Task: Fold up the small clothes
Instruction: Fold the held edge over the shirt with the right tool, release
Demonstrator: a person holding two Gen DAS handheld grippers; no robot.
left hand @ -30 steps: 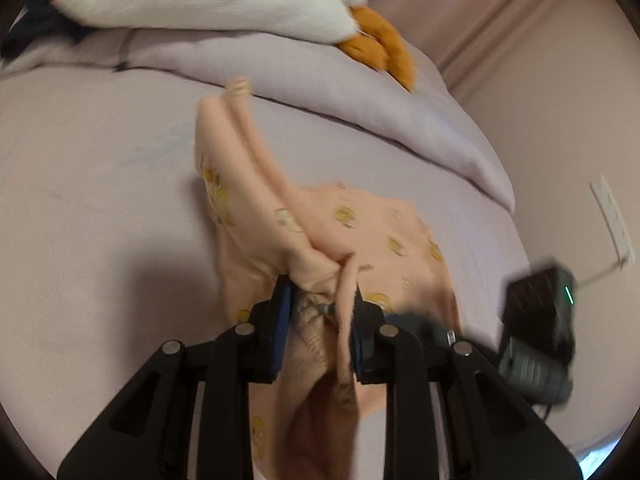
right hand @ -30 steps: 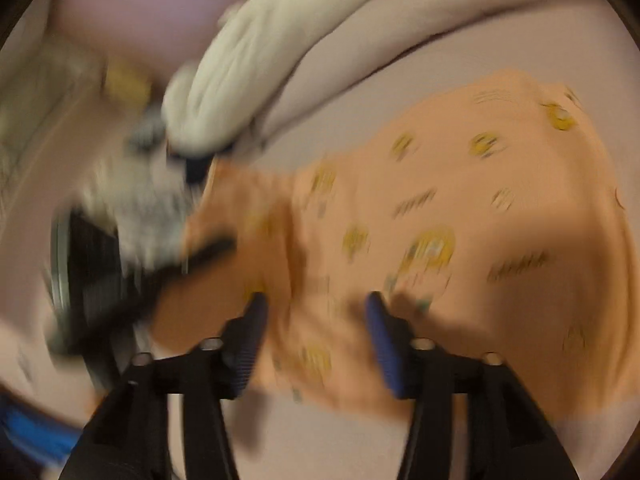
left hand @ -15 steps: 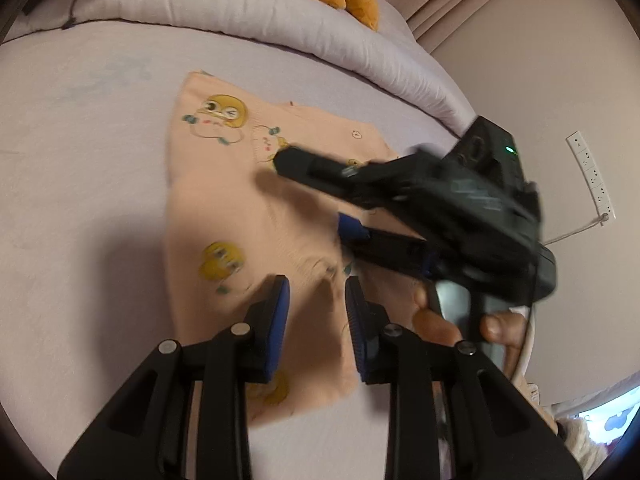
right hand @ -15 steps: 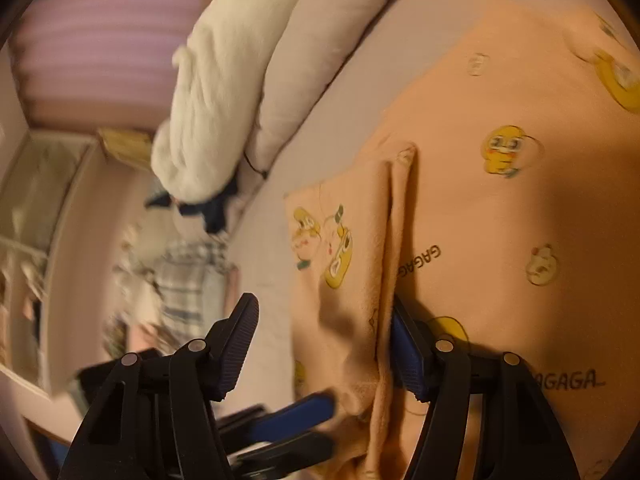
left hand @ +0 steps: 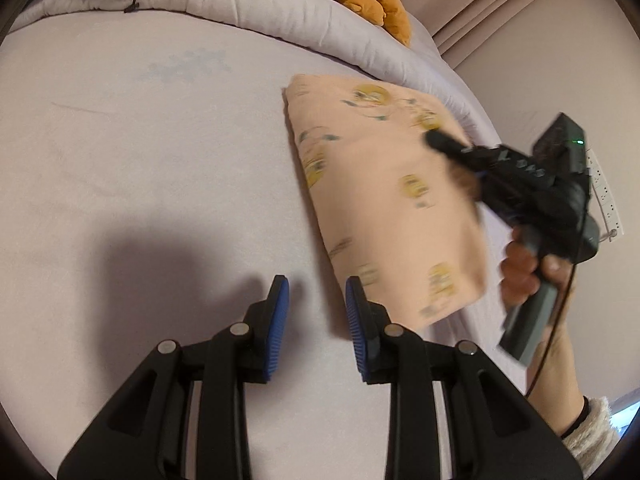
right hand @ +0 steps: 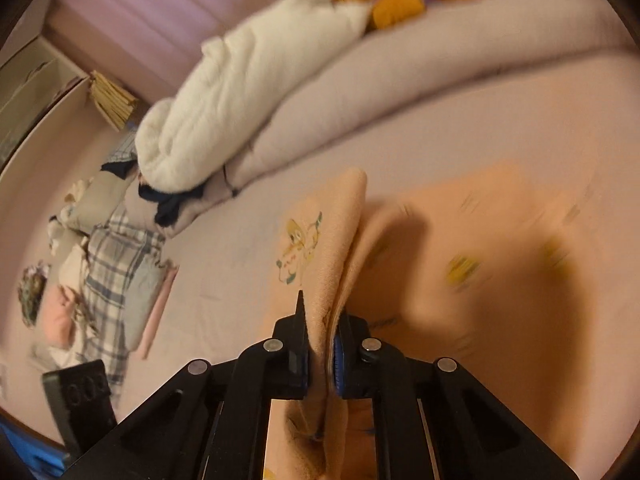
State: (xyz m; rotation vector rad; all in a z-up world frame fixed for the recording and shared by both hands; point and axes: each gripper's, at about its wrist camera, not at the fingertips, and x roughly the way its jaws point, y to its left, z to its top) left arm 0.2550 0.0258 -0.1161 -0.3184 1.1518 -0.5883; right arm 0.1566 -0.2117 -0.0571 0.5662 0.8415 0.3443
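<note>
Two grippers: the right gripper [right hand: 320,356] is closing, jaws pinching the peach garment [left hand: 384,184] near the bed's [left hand: 160,140] far right edge; the left gripper [left hand: 316,300] hangs empty, slightly apart. Carry the fold over evenly, keeping edges aligned.

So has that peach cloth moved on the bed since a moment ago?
Yes. In the left wrist view the peach cloth no longer hangs bunched in the left tool; it lies flat, rightward, nearer the rolled duvet.

The left gripper [left hand: 316,308] hangs over bare lilac bedsheet [left hand: 160,152], its blue-padded jaws apart with nothing between. Just beside it lies a folded peach garment with yellow cartoon prints [left hand: 384,196], the black right gripper [left hand: 436,140] over its far corner, gripped by a hand [left hand: 528,268]
</note>
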